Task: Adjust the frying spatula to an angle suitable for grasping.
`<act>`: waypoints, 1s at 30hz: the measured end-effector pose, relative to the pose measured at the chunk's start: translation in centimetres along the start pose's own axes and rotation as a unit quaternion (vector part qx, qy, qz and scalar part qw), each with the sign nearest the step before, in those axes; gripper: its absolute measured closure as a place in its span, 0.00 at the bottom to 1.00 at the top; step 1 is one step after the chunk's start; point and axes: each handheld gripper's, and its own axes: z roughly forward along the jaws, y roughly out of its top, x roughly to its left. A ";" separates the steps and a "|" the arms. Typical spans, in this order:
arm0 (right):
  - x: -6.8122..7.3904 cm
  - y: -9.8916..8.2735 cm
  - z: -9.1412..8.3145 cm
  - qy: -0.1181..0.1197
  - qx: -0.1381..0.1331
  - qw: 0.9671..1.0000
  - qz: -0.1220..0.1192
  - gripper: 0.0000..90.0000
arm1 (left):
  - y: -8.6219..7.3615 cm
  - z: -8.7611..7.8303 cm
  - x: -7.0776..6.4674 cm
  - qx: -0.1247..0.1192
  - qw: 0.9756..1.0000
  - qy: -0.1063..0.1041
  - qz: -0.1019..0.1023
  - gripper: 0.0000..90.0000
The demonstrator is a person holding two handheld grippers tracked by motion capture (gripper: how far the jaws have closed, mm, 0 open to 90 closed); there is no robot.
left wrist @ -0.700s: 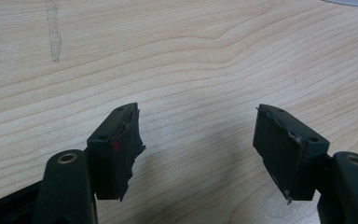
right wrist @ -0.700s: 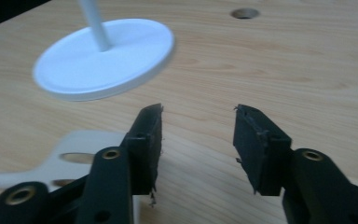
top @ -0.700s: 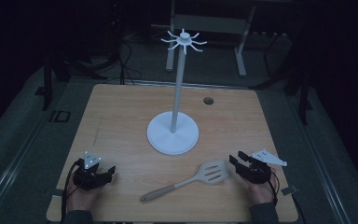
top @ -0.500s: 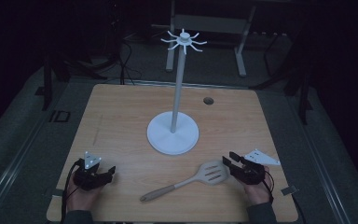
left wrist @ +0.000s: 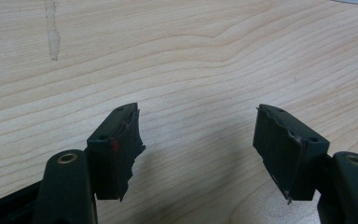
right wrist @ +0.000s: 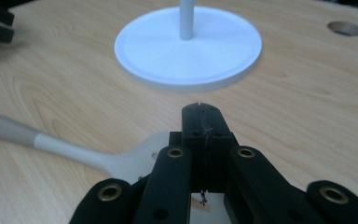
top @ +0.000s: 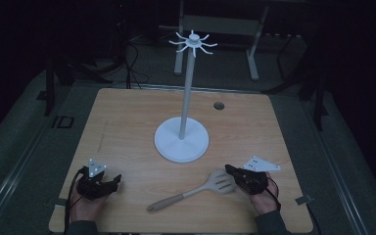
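Since I last looked: my right tool (top: 229, 171) has slid leftward across the surface (top: 127, 122), from clear of the spatula (top: 196, 192) to right up against the outer edge of its slotted head. My left tool (top: 117, 178) has kept its place at the near left.

What that means: I judge the approach is done and the pick-up has not begun. The spatula lies flat and nothing has lifted.

Right tool state: clenched, both jaws pressed flat together. In the right gripper view I see nothing caught between them at the tip (right wrist: 201, 112).

Left tool state: released, jaws standing wide apart over bare wood (left wrist: 198, 135), holding nothing.

Spatula, place: near edge of the surface, in front of the white stand (top: 181, 142) and apart from its round base. The handle points toward my left hand and the head toward my right.

Spatula against right tool: in the right gripper view the pale head (right wrist: 98, 156) sits under and just left of my closed jaws, and the handle runs off to the left. From above, the tip touches or all but touches the head's right rim; I cannot tell which.

Spatula against left tool: well apart, with the handle's end between the two.

Next call: as I judge it, the jaws must part before they can pinch the head.
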 end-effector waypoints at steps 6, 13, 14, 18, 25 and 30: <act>-0.1 -0.8 0.3 -0.001 0.039 0.999 -0.003 1.00 | 0.0 0.0 0.0 0.001 1.000 0.000 0.000 0.36; -0.3 -1.5 0.3 -0.005 0.072 0.997 -0.007 1.00 | 0.0 0.0 0.0 0.001 1.000 0.001 0.000 0.36; -0.4 -1.5 0.3 -0.006 0.074 0.997 -0.006 1.00 | 0.0 0.0 0.0 0.001 1.000 0.001 0.000 0.36; -0.4 -2.0 0.0 -0.006 0.083 0.997 0.001 1.00 | 0.0 0.0 0.0 0.001 1.000 0.001 0.000 0.36; -0.2 -2.7 0.1 -0.016 0.115 0.993 0.013 1.00 | 0.0 0.0 0.0 0.000 1.000 0.002 -0.002 0.36; 0.3 -3.3 -0.1 -0.012 0.140 0.990 0.009 1.00 | 0.0 0.0 0.0 0.000 1.000 0.002 -0.001 0.36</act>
